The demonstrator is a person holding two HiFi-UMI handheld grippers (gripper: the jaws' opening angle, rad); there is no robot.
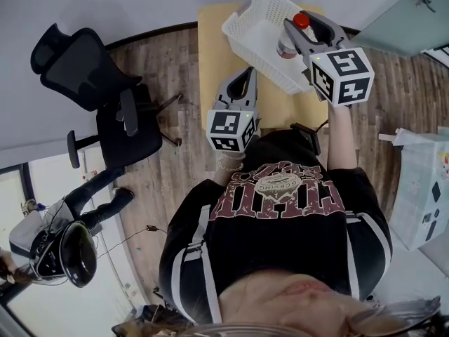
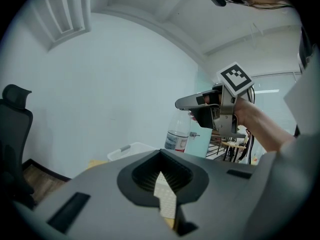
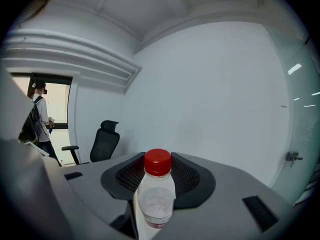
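Closest to the head camera, a black T-shirt with a maroon printed emblem (image 1: 280, 188) is seen from above, and both forearms are stretched forward from it.

A clear plastic bottle with a red screw cap (image 3: 156, 194) is pinched by the right gripper (image 3: 157, 184). The jaws are closed on the bottle's body below the shoulder, so the cap and neck stand free above them. The bottle is kept upright, and a grip on the wider body rather than on the cap would seem to keep it from swinging or slipping. It is held raised over a white lattice-walled plastic basket (image 1: 245, 20). Whether its base touches the basket floor cannot be told.

The basket is set at the far end of a pale wooden table (image 1: 210, 62), turned at an angle to the table's edges and within reach of the extended right arm.

The left gripper (image 2: 162, 176) is held lower and nearer the body, apart from the bottle. Its jaws are drawn almost together, only a narrow slit is left between them, and nothing is gripped. It appears to be kept back so that the space over the basket is left to the other tool.

A black mesh-backed office chair (image 1: 91, 83) stands on the wood-plank floor (image 1: 175, 167), well to the left of the table.
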